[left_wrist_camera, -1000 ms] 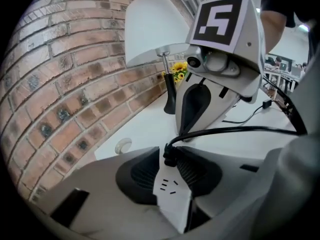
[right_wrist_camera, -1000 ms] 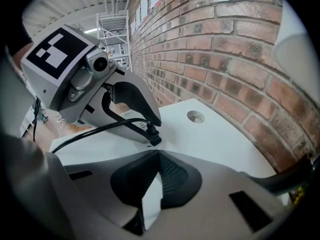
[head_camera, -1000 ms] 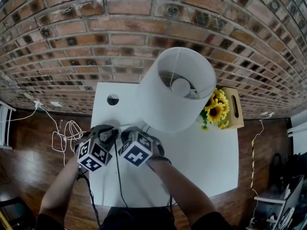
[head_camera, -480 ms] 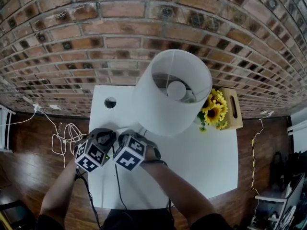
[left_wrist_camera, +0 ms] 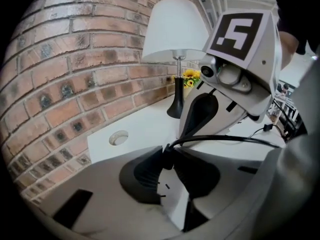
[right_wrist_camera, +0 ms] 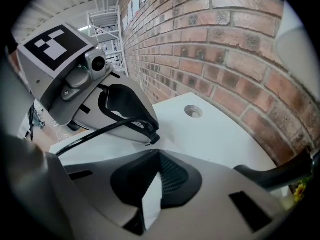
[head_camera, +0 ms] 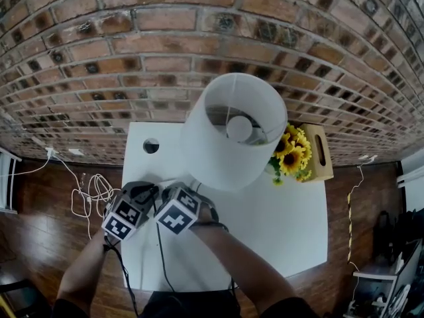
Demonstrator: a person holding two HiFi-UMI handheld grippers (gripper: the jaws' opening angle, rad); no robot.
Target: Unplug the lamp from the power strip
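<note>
My left claw has just been closing and now pinches the end of the black cord at its tips. My right claw, just beside it, has its tips pressed together, with nothing I can see between them. Both hang over the white desk. Beyond stands the lamp, sunflowers beside it, against the brick wall.
</note>
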